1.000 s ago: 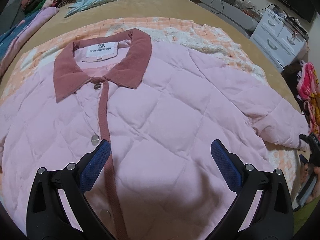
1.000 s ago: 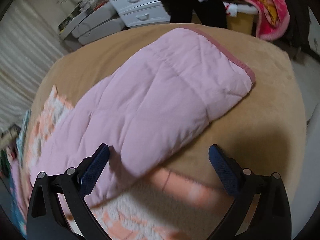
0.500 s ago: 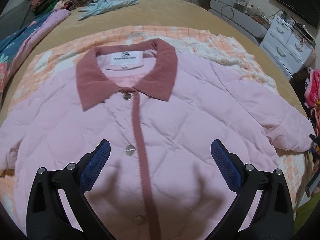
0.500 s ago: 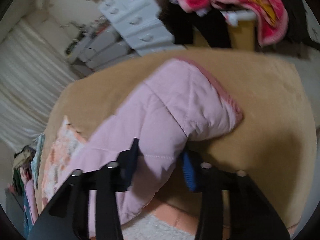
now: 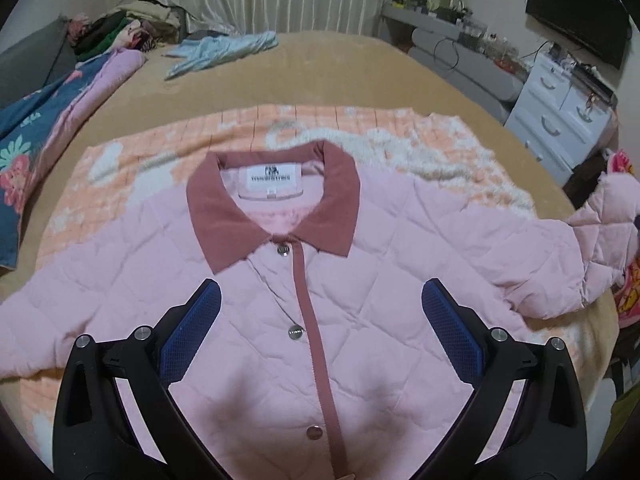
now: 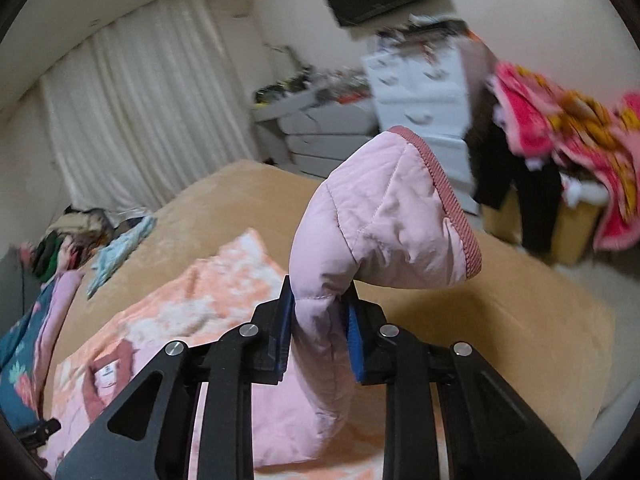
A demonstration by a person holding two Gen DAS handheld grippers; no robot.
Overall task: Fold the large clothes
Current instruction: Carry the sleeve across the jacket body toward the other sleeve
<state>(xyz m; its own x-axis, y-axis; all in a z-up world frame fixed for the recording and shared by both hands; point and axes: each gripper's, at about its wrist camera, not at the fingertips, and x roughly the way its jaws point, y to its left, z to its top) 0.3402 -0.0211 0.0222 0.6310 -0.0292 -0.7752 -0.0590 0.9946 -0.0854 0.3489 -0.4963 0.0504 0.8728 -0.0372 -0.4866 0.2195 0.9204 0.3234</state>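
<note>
One pink jacket (image 5: 360, 288) lies flat, front up, on one orange and white blanket (image 5: 304, 128) on the tan bed (image 5: 352, 64). It has one dark pink collar (image 5: 272, 208) and three silver buttons (image 5: 296, 332) down the middle. The left claw (image 5: 320, 336) hangs over the near part of the jacket with its two blue pads (image 5: 192, 336) wide apart, holding nothing. The right claw (image 6: 318, 332) has just been closing and is now clenched on one sleeve (image 6: 380, 220), lifted off the bed at the right side, cuff up. One light blue cloth (image 5: 224, 50) lies far away, and one white dresser (image 5: 560, 116) stands at the far right
</note>
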